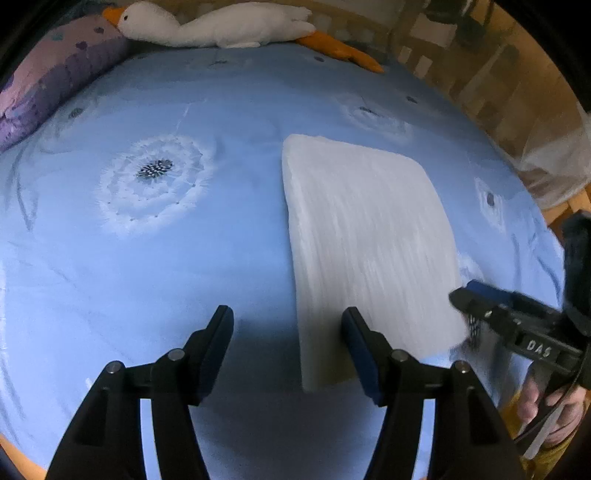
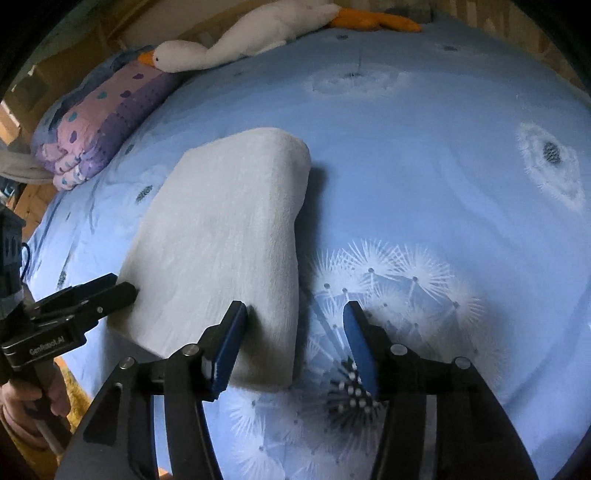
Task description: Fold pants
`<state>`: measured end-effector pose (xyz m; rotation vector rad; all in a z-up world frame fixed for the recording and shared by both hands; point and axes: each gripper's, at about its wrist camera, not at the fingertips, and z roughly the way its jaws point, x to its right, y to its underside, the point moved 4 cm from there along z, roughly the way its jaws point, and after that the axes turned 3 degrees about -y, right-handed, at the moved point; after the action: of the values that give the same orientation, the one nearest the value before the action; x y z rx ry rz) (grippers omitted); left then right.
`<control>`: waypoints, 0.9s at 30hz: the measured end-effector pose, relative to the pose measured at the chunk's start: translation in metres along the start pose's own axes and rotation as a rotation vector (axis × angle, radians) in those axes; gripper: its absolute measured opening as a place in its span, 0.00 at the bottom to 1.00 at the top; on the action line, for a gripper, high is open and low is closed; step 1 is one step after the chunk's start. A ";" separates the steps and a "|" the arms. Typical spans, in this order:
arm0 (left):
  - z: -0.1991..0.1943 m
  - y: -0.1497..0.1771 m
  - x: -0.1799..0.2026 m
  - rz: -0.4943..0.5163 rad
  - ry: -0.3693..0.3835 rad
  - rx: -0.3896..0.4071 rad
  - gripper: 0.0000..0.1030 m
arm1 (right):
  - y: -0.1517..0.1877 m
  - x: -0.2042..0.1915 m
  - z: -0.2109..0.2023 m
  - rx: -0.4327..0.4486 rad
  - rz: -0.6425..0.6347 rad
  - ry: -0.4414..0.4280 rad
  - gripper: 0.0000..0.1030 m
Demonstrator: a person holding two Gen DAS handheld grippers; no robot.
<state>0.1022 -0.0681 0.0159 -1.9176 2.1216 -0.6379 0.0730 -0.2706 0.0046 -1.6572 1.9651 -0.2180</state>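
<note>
The white pants (image 1: 369, 236) lie folded into a thick rectangle on the blue bed cover; they also show in the right wrist view (image 2: 221, 236). My left gripper (image 1: 288, 350) is open and empty, its jaws straddling the fold's near left corner. It also shows at the left of the right wrist view (image 2: 122, 290). My right gripper (image 2: 295, 343) is open and empty over the fold's near right corner. In the left wrist view it (image 1: 461, 295) sits at the fold's right edge, where its jaw state is unclear.
A white plush goose (image 1: 218, 26) lies along the far edge of the bed; it also shows in the right wrist view (image 2: 240, 44). A folded purple quilt (image 2: 99, 122) sits at the far left. The blue cover (image 1: 147, 266) has dandelion prints. Wooden floor borders the bed.
</note>
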 end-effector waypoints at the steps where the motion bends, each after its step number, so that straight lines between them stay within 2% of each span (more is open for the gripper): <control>1: -0.004 0.003 0.001 0.010 -0.008 -0.003 0.63 | 0.002 -0.002 -0.004 0.005 -0.007 0.005 0.53; 7: -0.018 0.022 0.011 0.015 -0.014 -0.002 0.75 | 0.018 -0.015 -0.028 0.030 -0.043 -0.003 0.58; 9: -0.020 0.029 0.013 0.017 -0.030 -0.006 0.85 | 0.024 -0.020 -0.037 0.042 -0.055 0.000 0.60; 11: -0.021 0.037 0.017 0.019 -0.049 -0.010 0.89 | 0.031 -0.020 -0.044 0.051 -0.057 0.003 0.65; 15: -0.021 0.048 0.018 0.010 -0.068 -0.015 0.90 | 0.041 -0.023 -0.049 0.056 -0.046 -0.002 0.74; 22: -0.017 0.057 0.023 -0.001 -0.124 -0.009 0.90 | 0.061 -0.021 -0.041 0.039 -0.052 0.068 0.75; 27: -0.003 0.065 0.031 -0.006 -0.129 -0.043 0.90 | 0.073 -0.015 -0.026 0.002 -0.031 0.108 0.75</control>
<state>0.0389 -0.0946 -0.0071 -1.9326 2.0670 -0.4592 -0.0017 -0.2457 -0.0026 -1.7073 2.0179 -0.3272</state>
